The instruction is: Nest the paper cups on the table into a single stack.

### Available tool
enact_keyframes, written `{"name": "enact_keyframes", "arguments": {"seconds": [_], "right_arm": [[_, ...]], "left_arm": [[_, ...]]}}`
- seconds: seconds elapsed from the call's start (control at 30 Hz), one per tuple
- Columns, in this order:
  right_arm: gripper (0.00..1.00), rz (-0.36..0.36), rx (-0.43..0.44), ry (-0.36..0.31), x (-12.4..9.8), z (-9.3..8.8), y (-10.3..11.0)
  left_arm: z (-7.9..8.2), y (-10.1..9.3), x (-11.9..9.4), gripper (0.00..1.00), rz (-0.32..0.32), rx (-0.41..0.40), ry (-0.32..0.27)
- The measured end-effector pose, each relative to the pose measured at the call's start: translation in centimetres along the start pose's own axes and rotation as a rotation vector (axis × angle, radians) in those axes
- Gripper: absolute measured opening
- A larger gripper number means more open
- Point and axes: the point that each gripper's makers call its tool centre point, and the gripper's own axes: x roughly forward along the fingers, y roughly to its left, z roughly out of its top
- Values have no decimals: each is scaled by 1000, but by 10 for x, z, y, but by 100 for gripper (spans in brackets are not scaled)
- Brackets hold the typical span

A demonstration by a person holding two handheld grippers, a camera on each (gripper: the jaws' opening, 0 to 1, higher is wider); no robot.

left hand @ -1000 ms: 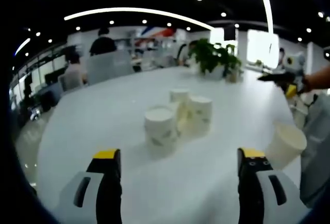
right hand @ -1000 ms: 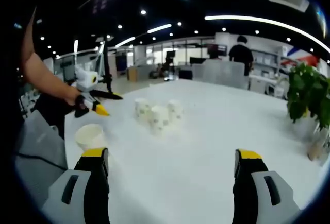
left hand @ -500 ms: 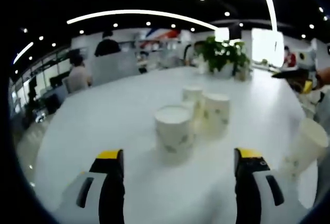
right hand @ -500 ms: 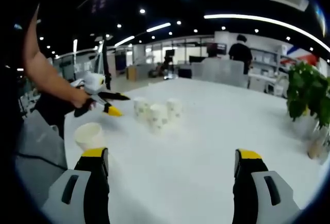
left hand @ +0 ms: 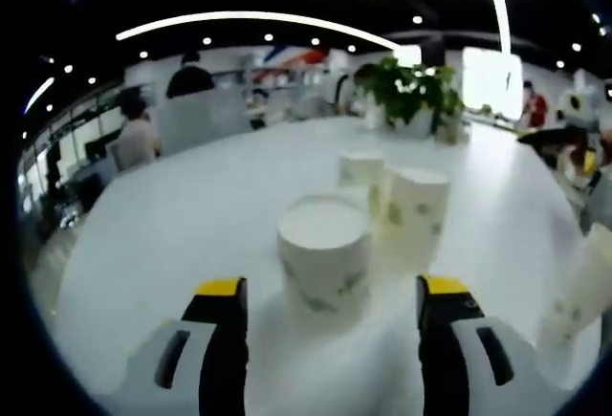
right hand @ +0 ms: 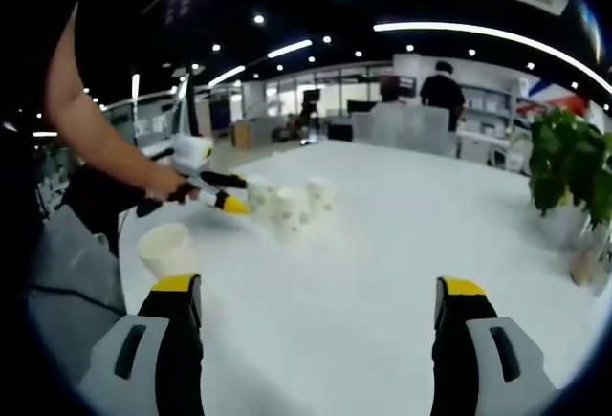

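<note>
Three white paper cups with a faint print stand clustered on the white table (left hand: 172, 234). The nearest cup (left hand: 323, 253) is just beyond my left gripper (left hand: 333, 292), which is open, its yellow-tipped jaws on either side of the cup's base. Two more cups (left hand: 418, 210) (left hand: 360, 169) stand behind it. A lone cup (left hand: 583, 287) sits at the right edge. In the right gripper view the cluster (right hand: 292, 210) is far off, with the left gripper (right hand: 228, 204), held by a hand, right beside it. The lone cup (right hand: 165, 249) is nearer. My right gripper (right hand: 316, 292) is open and holds nothing.
A potted green plant (left hand: 411, 96) (right hand: 564, 172) stands at the table's far edge. People sit and stand at desks beyond the table. The person's arm (right hand: 86, 139) reaches in from the left of the right gripper view. The table (right hand: 382, 273) is wide.
The left gripper has moved forward to the cup cluster, so the nearest cup now looms between its jaws. The right gripper has stayed nearly still.
</note>
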Motion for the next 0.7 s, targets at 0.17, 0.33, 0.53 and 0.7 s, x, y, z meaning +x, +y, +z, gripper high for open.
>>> {"name": "enact_keyframes", "arguments": {"seconds": [0.17,0.33,0.53,0.7], "right_arm": [[100,-5,5,0,-2,0,-2],[100,-5,8,1,-2,-1,-1],[100,-1,9,0,-1,1,0],[100,2,9,-3,0,2,0]], "left_arm": [[5,4,8,57,-7,2,5],[7,5,12,50,-11,0,9],[6,4,12,39,-23,-4,23],[5,5,10,39,-23,-3,30]]}}
